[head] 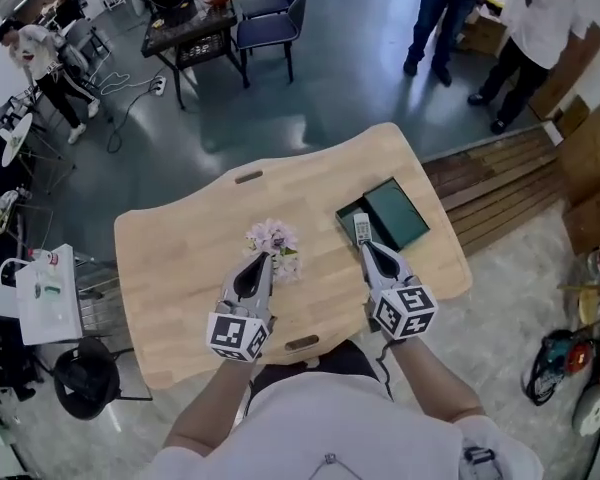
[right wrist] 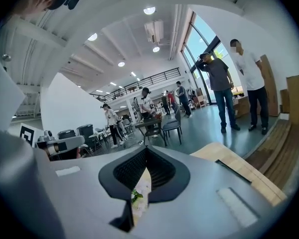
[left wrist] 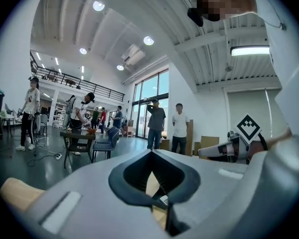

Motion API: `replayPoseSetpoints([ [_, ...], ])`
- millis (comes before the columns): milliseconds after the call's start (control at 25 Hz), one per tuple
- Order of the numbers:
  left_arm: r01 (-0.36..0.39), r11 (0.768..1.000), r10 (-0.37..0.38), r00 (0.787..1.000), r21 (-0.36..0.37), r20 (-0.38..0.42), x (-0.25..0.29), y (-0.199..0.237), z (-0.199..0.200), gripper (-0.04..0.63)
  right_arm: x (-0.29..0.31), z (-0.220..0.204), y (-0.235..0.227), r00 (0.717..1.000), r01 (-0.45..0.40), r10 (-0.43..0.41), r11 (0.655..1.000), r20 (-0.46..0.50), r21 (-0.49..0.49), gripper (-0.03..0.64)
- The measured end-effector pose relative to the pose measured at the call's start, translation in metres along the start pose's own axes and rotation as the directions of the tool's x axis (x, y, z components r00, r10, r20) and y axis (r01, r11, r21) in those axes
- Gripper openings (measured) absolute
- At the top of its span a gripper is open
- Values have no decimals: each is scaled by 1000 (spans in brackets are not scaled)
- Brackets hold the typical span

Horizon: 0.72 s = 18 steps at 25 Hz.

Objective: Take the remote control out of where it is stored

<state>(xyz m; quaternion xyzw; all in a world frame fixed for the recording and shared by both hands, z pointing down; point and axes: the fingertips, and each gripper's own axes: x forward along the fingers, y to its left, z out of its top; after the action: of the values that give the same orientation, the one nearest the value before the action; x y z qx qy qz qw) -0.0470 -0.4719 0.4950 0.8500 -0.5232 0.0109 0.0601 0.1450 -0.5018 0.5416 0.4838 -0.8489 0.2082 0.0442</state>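
Though clenched on nothing, right claw [head: 369,249] sits just behind remote control [head: 361,230] beside box [head: 400,211].

layout of the table top, head view.
on the table [head: 180,258], flowers [head: 272,238] lie near the centre, with a box [head: 400,208] to their right; the remote control [head: 361,230] lies in the box's left part. the left gripper [head: 263,259] is just before the flowers, the right gripper [head: 366,249] just before the remote control. planks [head: 500,183] lie on the floor right of the table.
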Motion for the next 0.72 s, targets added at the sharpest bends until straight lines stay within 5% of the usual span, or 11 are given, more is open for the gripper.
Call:
replayPoseSetpoints([
  [440,-5,998,0,997,-60,-80,37,40,-52,0,80,-56,-67,979,86,-87,996,-184,-12,28],
  [600,6,996,-16,993,-86,-119,48,50,-74,0,115,-107,-115,933,139,-144,989,-329,-41,31],
  [720,3,993,-21,989,-117,-149,49,59,-95,0,139,-156,-152,874,157,-172,985,-454,-71,100],
])
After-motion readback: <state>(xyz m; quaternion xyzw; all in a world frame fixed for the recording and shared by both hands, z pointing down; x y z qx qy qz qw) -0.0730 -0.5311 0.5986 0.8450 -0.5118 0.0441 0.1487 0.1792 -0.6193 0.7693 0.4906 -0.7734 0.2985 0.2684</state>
